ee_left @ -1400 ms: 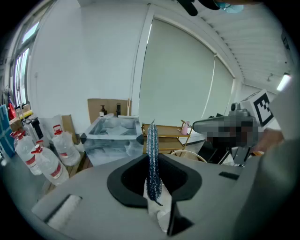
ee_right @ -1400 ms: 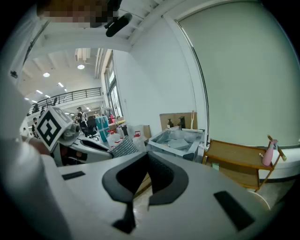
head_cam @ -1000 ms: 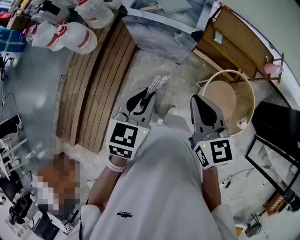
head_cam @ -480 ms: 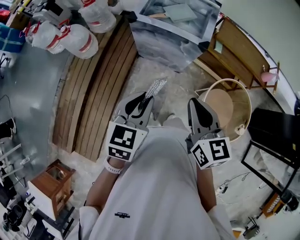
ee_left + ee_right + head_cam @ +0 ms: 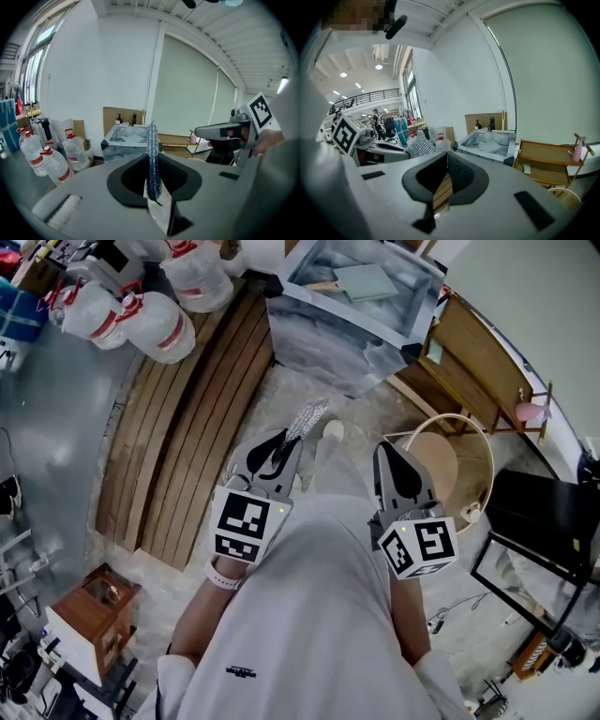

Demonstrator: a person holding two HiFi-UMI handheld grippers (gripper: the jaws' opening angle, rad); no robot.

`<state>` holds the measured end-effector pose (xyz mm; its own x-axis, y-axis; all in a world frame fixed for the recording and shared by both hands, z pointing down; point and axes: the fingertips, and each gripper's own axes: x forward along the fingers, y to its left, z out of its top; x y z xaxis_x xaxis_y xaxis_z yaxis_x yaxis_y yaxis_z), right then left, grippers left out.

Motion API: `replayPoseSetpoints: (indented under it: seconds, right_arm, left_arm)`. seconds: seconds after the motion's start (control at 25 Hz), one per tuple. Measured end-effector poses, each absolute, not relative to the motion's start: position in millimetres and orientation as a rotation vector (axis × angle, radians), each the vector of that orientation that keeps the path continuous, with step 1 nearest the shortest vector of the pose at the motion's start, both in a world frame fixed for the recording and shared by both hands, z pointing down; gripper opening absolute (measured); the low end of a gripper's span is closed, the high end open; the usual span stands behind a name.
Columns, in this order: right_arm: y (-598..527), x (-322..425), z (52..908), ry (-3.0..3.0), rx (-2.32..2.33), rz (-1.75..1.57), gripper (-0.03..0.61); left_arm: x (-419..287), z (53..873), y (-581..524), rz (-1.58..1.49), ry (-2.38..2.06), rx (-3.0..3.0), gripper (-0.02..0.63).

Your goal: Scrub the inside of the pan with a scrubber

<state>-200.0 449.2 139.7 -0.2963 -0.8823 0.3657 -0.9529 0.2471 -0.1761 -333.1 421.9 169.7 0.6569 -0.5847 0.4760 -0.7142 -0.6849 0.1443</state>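
Observation:
A silvery mesh scrubber (image 5: 307, 418) sticks out from my left gripper (image 5: 284, 444), which is shut on it in front of the person's white shirt. In the left gripper view the scrubber (image 5: 152, 159) stands upright, pinched between the jaws. My right gripper (image 5: 395, 452) is held level beside it, jaws shut with nothing between them (image 5: 446, 161). Each gripper shows in the other's view: the right gripper (image 5: 225, 133), and the left gripper (image 5: 361, 140) with the scrubber (image 5: 419, 146). No pan is in view.
A grey tub-like sink unit (image 5: 361, 292) stands ahead on the floor. Large water bottles (image 5: 141, 306) and wooden slats (image 5: 187, 418) lie to the left. A round wooden stool (image 5: 450, 456), a wooden rack (image 5: 478, 343) and a black frame (image 5: 544, 512) are on the right.
The whole scene has slid down in the head view, so the sink unit is nearer. A shoe now shows ahead of the grippers. Both grippers keep their pose and hold.

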Motion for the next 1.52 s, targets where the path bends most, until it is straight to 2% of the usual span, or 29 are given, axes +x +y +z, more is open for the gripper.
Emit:
replayPoseSetpoints:
  seconds: [0.44, 1.04, 1.52]
  right_arm:
    - [349.2, -169.1, 164.0, -2.359, 1.725, 0.588, 0.006]
    - [112.1, -42.1, 158.9, -2.441, 1.573, 0.636, 0.006]
    - [54.5, 6.9, 160.7, -2.467, 1.613, 0.651, 0.006]
  left_arm:
    - [-307.3, 189.9, 332.5, 0.614, -1.06, 2.519, 0.064]
    - [-169.7, 173.3, 94.2, 0.669, -1.12, 2.487, 0.064]
    - [-118.5, 180.5, 40.2, 0.745, -1.088, 2.491, 0.064]
